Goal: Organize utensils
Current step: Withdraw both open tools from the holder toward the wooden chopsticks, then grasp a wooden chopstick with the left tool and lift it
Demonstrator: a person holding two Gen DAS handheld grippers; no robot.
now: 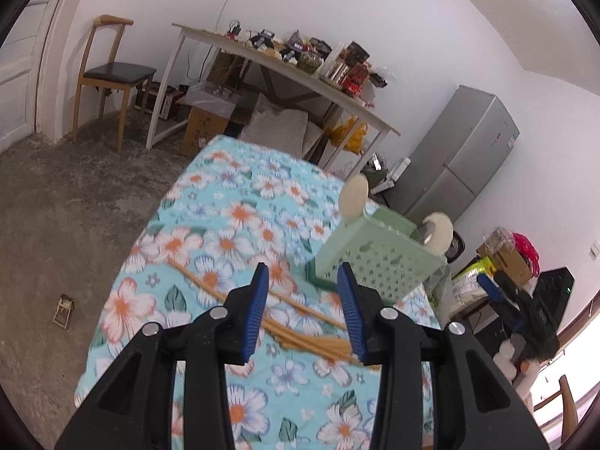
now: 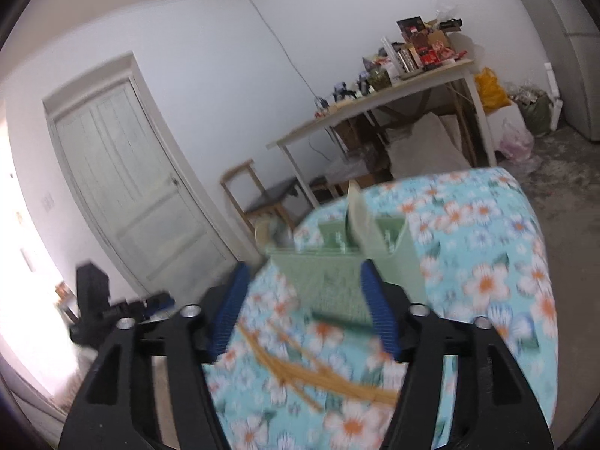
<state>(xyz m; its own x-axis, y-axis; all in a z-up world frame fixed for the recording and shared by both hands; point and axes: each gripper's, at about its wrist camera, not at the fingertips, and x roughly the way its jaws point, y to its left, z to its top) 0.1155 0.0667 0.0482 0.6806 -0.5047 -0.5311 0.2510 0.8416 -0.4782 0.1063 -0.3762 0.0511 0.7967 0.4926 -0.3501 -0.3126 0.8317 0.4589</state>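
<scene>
A pale green perforated utensil holder [image 1: 378, 262] [image 2: 330, 273] stands on the floral-clothed table [image 1: 232, 202] [image 2: 480, 247]. Two cream spoons [image 1: 354, 197] [image 1: 438, 234] stand upright in it; in the blurred right wrist view one spoon [image 2: 358, 217] shows. A loose bundle of wooden chopsticks [image 1: 300, 333] [image 2: 318, 375] lies flat on the cloth in front of the holder. My left gripper [image 1: 303, 268] hangs open over the chopsticks, its pads clear of them. My right gripper [image 2: 304, 264] is open wide, facing the holder, with nothing between its fingers.
Beyond the table stand a white side table [image 1: 285, 71] [image 2: 375, 112] piled with clutter, a wooden chair [image 1: 112, 75] [image 2: 262, 195] and a grey fridge [image 1: 461, 157]. A closed door [image 2: 123, 172] is at the left. Boxes and bags sit under the side table.
</scene>
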